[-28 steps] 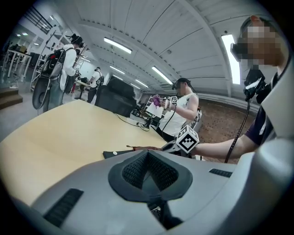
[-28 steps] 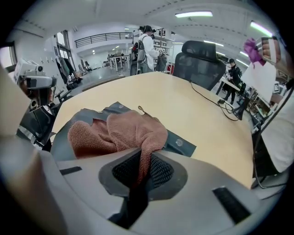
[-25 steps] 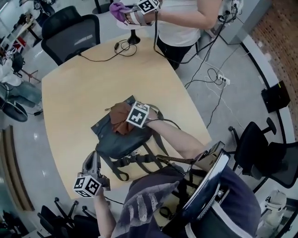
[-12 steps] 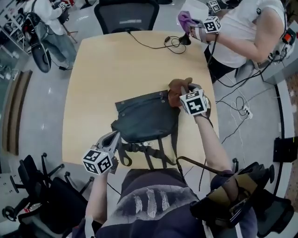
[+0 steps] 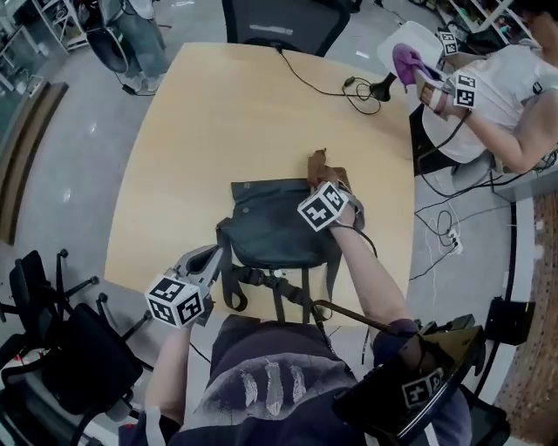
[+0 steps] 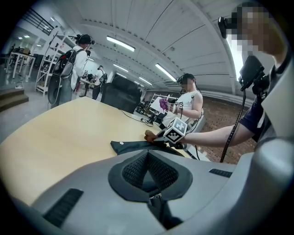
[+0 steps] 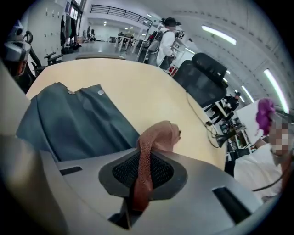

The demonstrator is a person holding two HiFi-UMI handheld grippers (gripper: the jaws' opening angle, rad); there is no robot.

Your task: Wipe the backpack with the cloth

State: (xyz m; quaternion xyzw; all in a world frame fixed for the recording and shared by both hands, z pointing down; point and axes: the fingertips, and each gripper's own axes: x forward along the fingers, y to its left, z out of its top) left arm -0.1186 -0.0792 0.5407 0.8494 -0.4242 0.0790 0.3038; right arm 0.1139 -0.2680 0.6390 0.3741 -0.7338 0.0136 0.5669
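Backpack [image 5: 277,233] lies flat, dark slate-blue, brown cloth [image 5: 319,165] at its corner.

We are working in a big open lab hall. Around our worktop [image 5: 218,131], office chairs [image 5: 279,22] are standing on a bare grey floor [image 5: 52,174] and cables [image 5: 318,77] are trailing. Other people [image 6: 187,103] are wearing camera rigs beneath long strip lights [image 6: 120,43].

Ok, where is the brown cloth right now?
In the head view the brown woven cloth is pinched in the right tongs, at the far right corner of the dark grey fabric backpack on the wooden table.
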